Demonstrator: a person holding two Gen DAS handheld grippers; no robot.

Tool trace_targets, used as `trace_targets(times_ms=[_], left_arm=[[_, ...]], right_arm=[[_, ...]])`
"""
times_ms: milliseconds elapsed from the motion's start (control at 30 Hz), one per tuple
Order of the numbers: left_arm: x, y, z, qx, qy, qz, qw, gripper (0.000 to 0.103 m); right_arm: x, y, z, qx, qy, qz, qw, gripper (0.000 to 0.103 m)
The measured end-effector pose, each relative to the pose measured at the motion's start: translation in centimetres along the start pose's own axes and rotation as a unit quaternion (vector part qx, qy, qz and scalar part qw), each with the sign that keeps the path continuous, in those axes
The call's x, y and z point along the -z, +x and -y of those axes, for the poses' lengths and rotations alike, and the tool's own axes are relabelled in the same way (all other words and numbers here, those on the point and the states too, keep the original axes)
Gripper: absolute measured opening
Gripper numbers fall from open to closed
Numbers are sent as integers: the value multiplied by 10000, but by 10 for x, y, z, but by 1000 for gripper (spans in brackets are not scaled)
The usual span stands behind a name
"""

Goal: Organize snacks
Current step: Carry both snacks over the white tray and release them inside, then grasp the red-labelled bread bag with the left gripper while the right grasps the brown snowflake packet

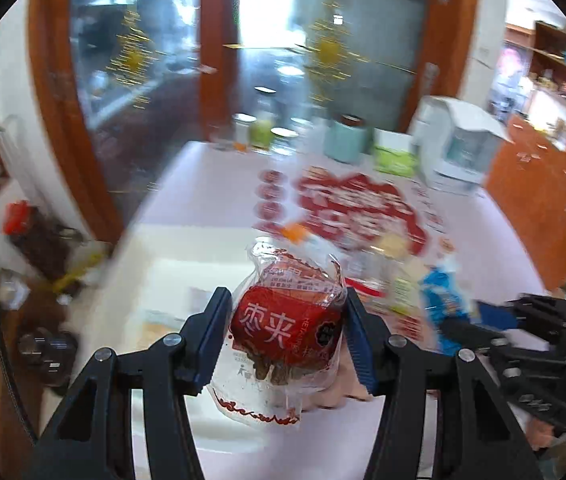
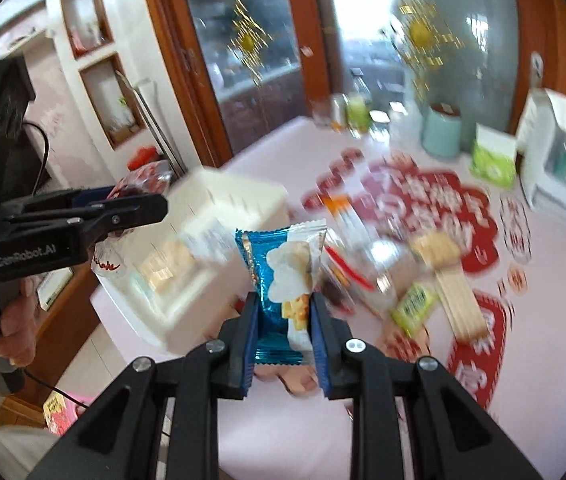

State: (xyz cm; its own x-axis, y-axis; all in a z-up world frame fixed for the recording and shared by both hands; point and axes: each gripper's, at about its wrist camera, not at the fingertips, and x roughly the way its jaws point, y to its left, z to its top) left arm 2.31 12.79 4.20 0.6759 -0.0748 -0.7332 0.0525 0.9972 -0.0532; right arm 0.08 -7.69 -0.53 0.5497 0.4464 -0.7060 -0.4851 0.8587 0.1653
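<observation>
Red-labelled clear snack bag (image 1: 287,320) clamped in left claw (image 1: 287,332), blue-white packet (image 2: 283,280) pinched in right claw (image 2: 285,336)

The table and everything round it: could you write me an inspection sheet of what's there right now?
Surface: pink table with red prints.
Job's things: red packet and blue packet both lifted; white bin; loose snacks.
Clutter: jars, teal canister, green box, white appliance.
Grippers: left gripper clamps red packet; right gripper clamps blue packet.
Cables: black cable by left gripper.
Surroundings: glass doors, shelves.
</observation>
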Motion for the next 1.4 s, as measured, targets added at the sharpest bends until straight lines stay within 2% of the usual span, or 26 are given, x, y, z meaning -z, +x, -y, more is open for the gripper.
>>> trace_targets(times_ms=[100, 300, 533, 733, 833, 867, 900, 967, 1067, 1400], left_arm=[[-22, -10, -39, -331, -140, -30, 9993, 54], [-39, -16, -109, -440, -286, 107, 9986, 55], [-26, 15, -155, -289, -206, -354, 9987, 55], [-17, 44, -160, -113, 56, -613, 9980, 55], [-13, 57, -159, -33, 186, -702, 9974, 59], [-11, 60, -158, -33, 222, -704, 9973, 68], [-10, 62, -158, -45, 248, -701, 9972, 81], [-10, 65, -157, -115, 286, -622, 9976, 90], [-9, 71, -155, -176, 382, -640, 9971, 90], [-16, 70, -137, 56, 585, -576, 9966, 90]], right_arm=[[-30, -2, -26, 3, 14, 210, 9998, 24], [-70, 15, -78, -94, 128, 405, 9991, 24], [-67, 67, -119, -165, 521, 140, 9984, 24], [-52, 110, -140, 12, 661, -246, 9975, 25], [-46, 124, -146, 168, 600, -422, 9972, 26], [-44, 129, -148, 205, 580, -494, 9969, 28], [-42, 132, -149, 225, 577, -543, 9966, 30], [-39, 134, -151, 224, 547, -562, 9967, 44], [-37, 131, -155, 331, 438, -458, 9974, 55], [-30, 121, -141, 433, 699, -296, 9962, 57]])
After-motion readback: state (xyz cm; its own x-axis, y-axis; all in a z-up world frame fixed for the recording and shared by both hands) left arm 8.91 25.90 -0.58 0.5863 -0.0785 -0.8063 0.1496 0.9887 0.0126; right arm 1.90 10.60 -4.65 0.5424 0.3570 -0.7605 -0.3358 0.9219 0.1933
